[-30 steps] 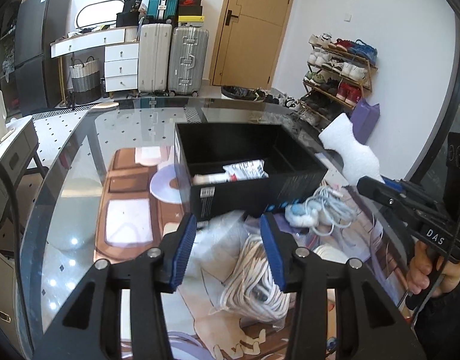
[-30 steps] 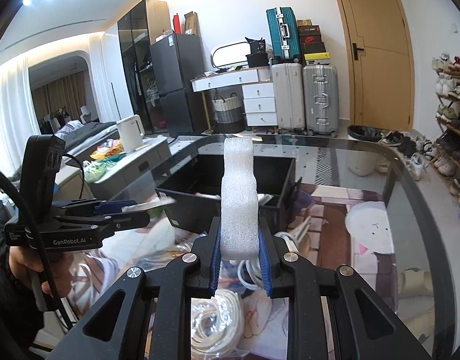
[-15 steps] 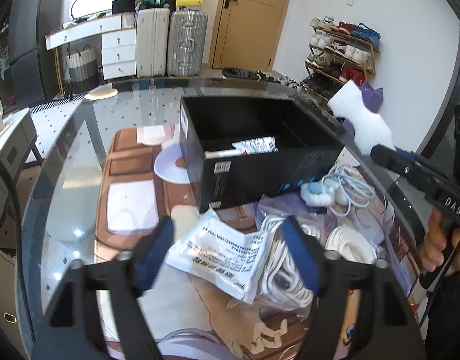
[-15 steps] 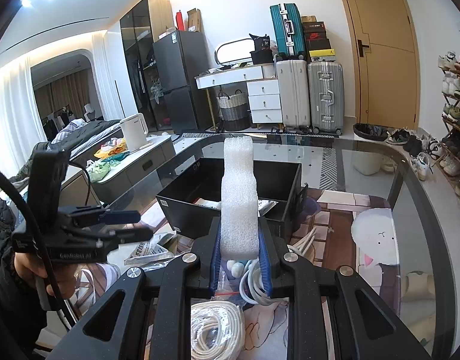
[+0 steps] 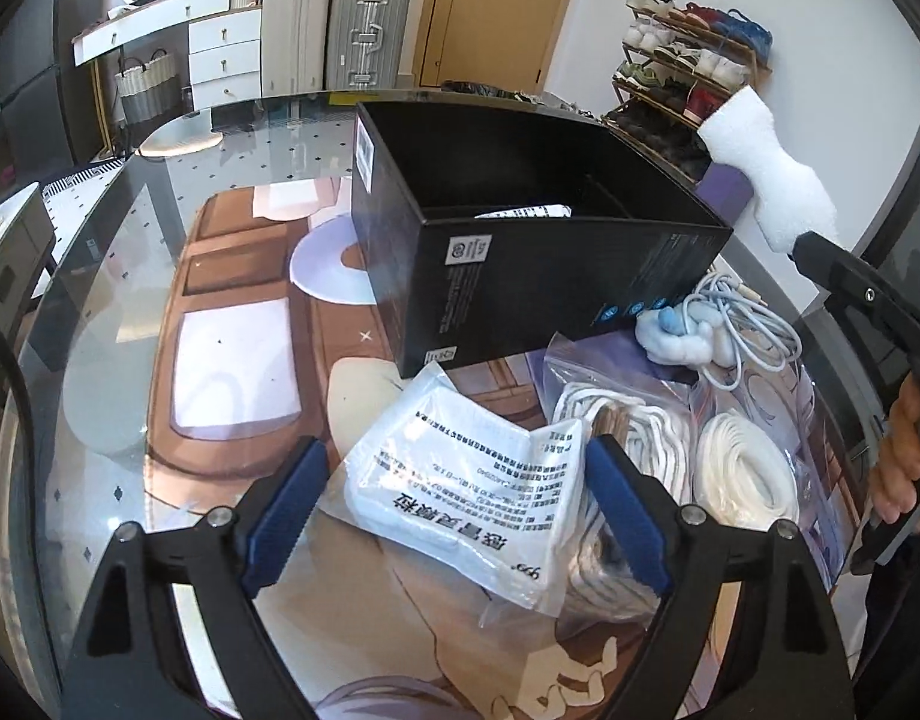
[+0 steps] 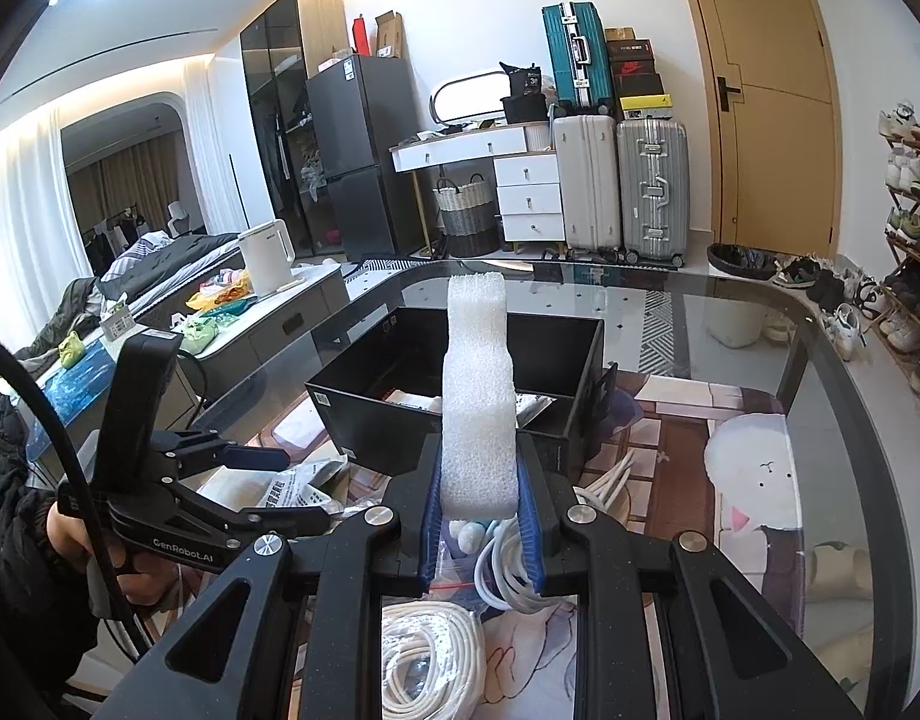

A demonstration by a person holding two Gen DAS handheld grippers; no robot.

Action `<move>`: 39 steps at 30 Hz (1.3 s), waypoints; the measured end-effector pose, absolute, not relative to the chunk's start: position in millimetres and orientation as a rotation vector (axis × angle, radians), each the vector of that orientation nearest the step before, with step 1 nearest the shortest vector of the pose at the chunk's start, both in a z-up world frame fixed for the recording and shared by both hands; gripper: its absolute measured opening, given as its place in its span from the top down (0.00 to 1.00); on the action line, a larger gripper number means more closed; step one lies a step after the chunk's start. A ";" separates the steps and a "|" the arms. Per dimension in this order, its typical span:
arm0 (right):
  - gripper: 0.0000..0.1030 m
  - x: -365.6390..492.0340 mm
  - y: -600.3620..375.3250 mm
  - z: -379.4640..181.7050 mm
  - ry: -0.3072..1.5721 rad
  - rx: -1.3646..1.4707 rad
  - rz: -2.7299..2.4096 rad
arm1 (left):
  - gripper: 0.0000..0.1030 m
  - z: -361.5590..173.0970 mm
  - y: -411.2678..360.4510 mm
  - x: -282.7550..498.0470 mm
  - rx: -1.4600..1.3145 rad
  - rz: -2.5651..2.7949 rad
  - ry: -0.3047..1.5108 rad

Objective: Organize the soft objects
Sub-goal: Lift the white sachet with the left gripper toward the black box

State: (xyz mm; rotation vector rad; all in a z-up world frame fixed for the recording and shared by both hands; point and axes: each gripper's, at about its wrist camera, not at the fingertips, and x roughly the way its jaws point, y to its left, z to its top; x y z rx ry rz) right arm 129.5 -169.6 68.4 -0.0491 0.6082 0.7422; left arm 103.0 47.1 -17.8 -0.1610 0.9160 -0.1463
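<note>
My right gripper [image 6: 479,504] is shut on a white foam block [image 6: 477,396] and holds it upright in front of the black box [image 6: 364,408]; the block also shows in the left wrist view [image 5: 766,180]. My left gripper [image 5: 454,504] is open wide, its jaws on either side of a white printed plastic packet [image 5: 466,480] lying on the table in front of the black box [image 5: 520,276]. The box holds another white packet [image 5: 520,213]. In the right wrist view the left gripper [image 6: 268,480] sits low at the left.
Bagged coils of white rope [image 5: 742,474] and a pale blue cable with a soft toy [image 5: 682,336] lie right of the packet. The glass table [image 5: 100,276] has a picture mat under it. Suitcases [image 6: 616,186] and a shoe rack [image 5: 682,72] stand beyond.
My left gripper opened wide and dropped toward the white packet, which now lies between its jaws. My right gripper kept hold of the foam block and drew back slightly.
</note>
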 end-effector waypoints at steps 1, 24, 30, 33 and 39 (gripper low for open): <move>0.79 129.4 -169.2 68.5 0.607 -0.050 0.743 | 0.22 -17.2 46.4 102.7 -0.160 -0.152 0.915; 0.79 126.1 -160.1 72.4 0.588 -0.069 0.750 | 0.64 2.7 39.4 84.1 -0.170 -0.205 0.832; 0.79 125.1 -160.3 74.5 0.581 -0.073 0.753 | 0.64 13.6 40.0 76.6 -0.173 -0.203 0.806; 0.79 124.7 -160.7 75.4 0.578 -0.074 0.752 | 0.64 24.8 39.4 71.9 -0.172 -0.204 0.777; 0.79 125.6 -160.4 78.9 0.581 -0.084 0.742 | 0.64 44.5 40.7 73.9 -0.184 -0.190 0.727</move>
